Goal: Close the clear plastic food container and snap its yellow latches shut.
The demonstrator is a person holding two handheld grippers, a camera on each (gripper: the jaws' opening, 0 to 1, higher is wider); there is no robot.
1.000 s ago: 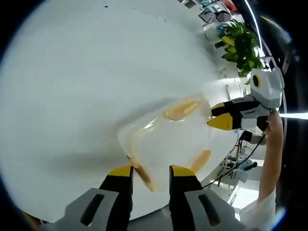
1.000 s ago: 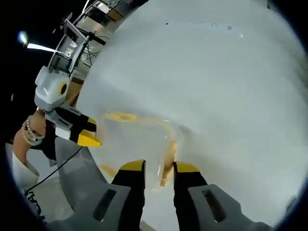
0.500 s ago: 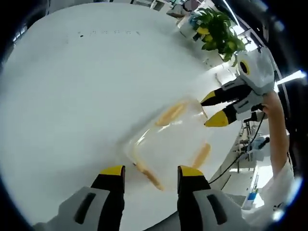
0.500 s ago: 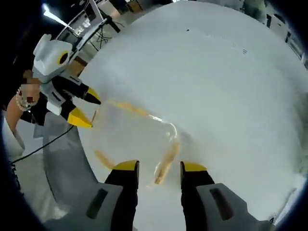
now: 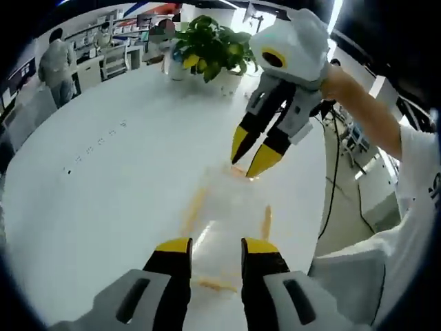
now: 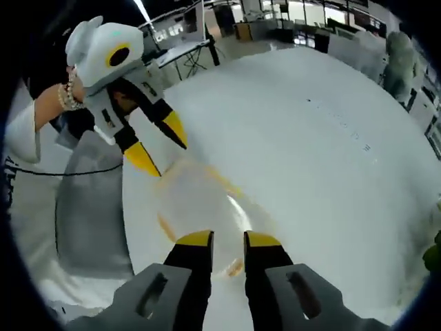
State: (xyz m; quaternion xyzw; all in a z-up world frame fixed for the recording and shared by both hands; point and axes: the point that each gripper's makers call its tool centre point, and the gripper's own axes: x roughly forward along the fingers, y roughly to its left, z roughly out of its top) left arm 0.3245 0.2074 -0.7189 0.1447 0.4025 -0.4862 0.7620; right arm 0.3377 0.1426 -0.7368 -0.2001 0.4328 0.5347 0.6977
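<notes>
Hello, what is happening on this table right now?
A person holds a pair of tongs in each hand over a clear container with yellow latches on a white table. The left tongs and the right tongs sit at opposite ends of the container, each pair slightly apart near a latch. Blur hides whether the latches are snapped.

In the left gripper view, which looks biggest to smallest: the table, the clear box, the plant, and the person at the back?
1. Table
2. Clear box
3. Plant
4. Person at the back

The box and plant look close in size. The box sits nearer the camera, so that ranking is unsure.
</notes>
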